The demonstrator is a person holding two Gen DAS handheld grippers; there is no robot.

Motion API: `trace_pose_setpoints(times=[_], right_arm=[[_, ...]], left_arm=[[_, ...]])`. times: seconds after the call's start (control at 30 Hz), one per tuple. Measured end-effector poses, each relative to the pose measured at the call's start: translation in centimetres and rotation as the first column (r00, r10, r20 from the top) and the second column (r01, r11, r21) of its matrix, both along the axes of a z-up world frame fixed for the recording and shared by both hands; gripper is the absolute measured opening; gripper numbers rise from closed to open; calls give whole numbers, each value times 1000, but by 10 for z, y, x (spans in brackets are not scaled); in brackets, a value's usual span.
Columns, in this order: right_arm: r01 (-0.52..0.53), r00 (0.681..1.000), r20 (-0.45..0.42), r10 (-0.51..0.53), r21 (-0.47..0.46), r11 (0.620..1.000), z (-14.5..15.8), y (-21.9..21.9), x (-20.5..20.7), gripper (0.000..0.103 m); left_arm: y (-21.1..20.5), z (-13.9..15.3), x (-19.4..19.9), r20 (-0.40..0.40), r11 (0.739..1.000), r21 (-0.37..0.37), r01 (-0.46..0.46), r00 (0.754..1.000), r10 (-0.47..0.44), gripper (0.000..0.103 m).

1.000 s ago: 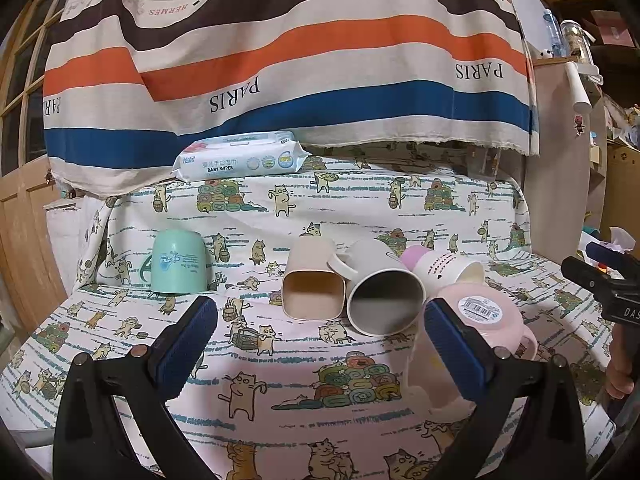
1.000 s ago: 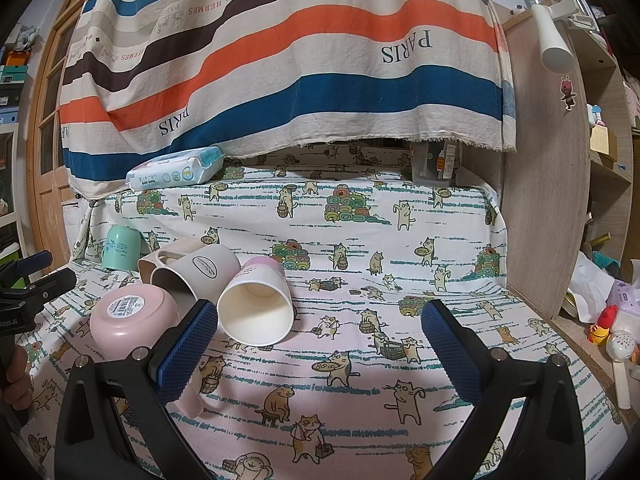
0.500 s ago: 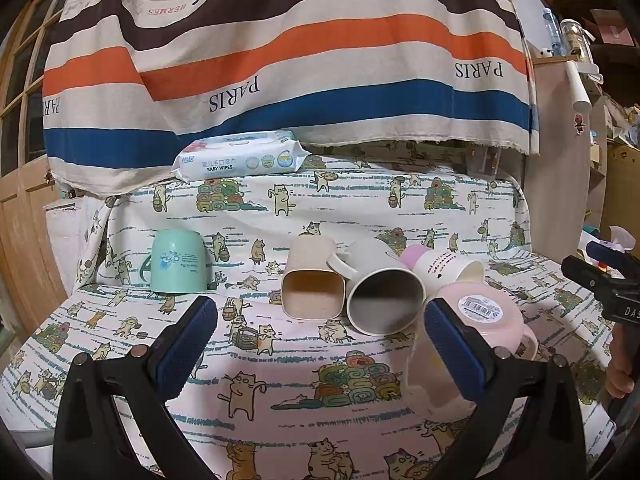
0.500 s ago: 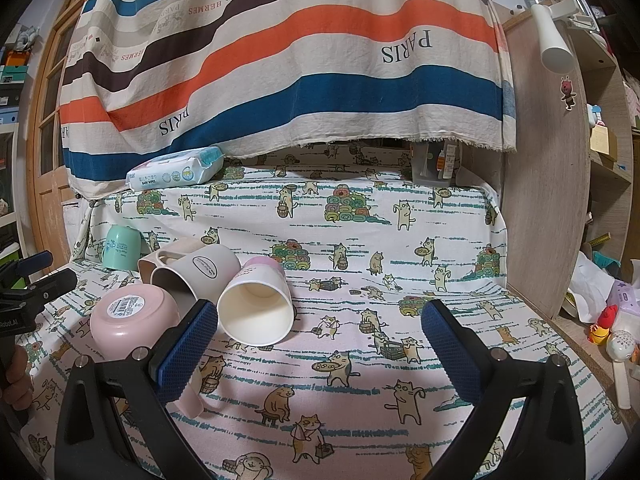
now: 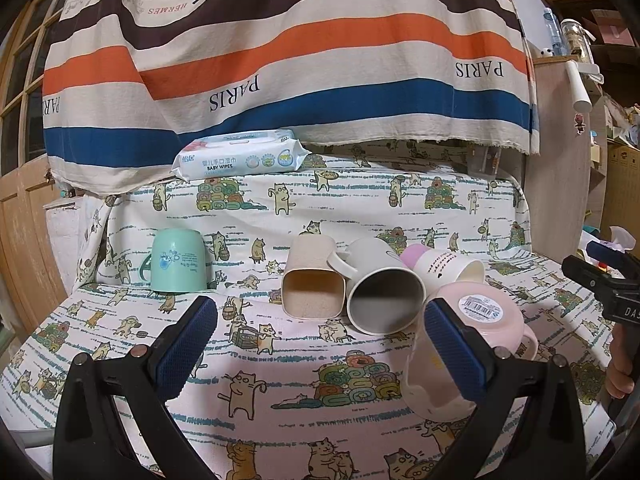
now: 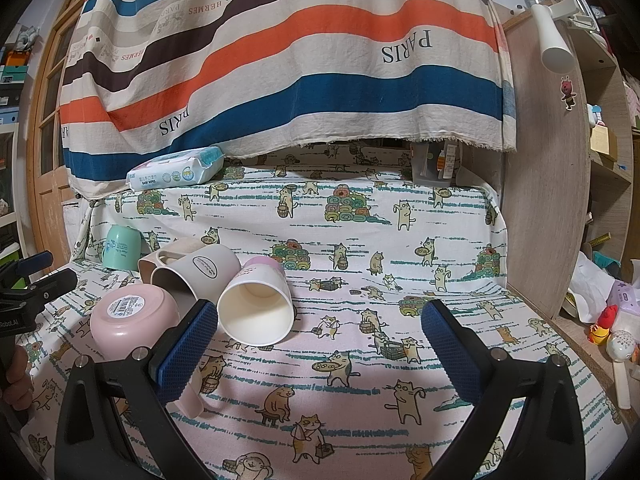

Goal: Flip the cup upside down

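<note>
Several cups sit on the cat-print cloth. A mint cup [image 5: 176, 261] stands upside down at the left. A beige square cup [image 5: 312, 283], a grey mug [image 5: 382, 288] and a white-and-pink cup [image 6: 256, 300] lie on their sides. A pink cup [image 5: 472, 340] stands upside down, barcode label on top, partly behind my left gripper's right finger. My left gripper [image 5: 320, 354] is open and empty, in front of the cups. My right gripper [image 6: 318, 350] is open and empty, right of the pink cup [image 6: 132, 320].
A baby wipes pack [image 5: 240, 156] lies on the ledge behind, under a striped hanging cloth [image 5: 280, 48]. A wooden cabinet side [image 6: 540, 200] bounds the right. Toys and clutter [image 6: 612, 328] lie at the far right.
</note>
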State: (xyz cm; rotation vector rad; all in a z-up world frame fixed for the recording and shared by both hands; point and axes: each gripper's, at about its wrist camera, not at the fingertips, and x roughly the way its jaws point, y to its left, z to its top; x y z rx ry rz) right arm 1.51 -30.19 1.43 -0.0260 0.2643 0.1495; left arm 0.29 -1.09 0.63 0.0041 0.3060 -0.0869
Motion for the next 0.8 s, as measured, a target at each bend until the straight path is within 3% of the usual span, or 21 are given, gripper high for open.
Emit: trace_pose_setpoints(times=[0.8], right_arm=[[0, 1000, 0, 0, 0, 1000, 0, 0, 0, 103]], left_arm=[[0, -1, 1, -6, 1000, -2, -9, 1000, 9, 103]])
